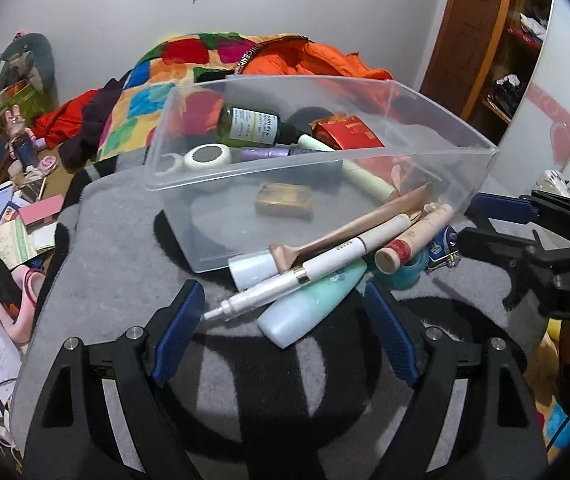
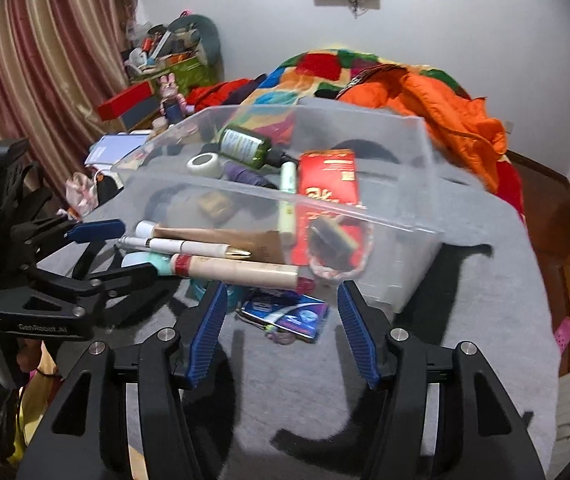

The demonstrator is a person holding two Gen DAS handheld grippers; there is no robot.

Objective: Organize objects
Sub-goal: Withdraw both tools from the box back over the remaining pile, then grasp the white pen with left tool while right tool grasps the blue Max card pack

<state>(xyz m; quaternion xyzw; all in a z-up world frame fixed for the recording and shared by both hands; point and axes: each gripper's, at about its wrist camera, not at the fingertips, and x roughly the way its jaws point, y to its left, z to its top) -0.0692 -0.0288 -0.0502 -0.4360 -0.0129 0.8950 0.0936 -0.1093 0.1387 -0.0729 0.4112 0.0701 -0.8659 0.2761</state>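
Observation:
A clear plastic bin [image 1: 369, 152] [image 2: 413, 240] stands on a grey blanket and holds a green bottle [image 1: 251, 126] [image 2: 245, 147], a red box [image 1: 347, 131] [image 2: 327, 184], a white jar [image 1: 207, 157] and a small brown bar [image 1: 283, 199]. In front of it lies a pile: a white pen [image 1: 305, 272] [image 2: 183, 246], a mint tube [image 1: 309, 304], a tan tube [image 1: 349, 232] and a beige tube [image 1: 413, 236] [image 2: 241, 270]. My left gripper [image 1: 283, 310] is open around the pile's near end. My right gripper [image 2: 283, 308] is open above a blue packet [image 2: 285, 314].
A colourful quilt [image 1: 157, 92] and an orange jacket [image 2: 445, 108] lie behind the bin. Papers and clutter [image 1: 5, 220] fill the left side. A teal tape roll [image 1: 409, 270] sits by the pile. A wooden door and shelves [image 1: 497, 40] stand far right.

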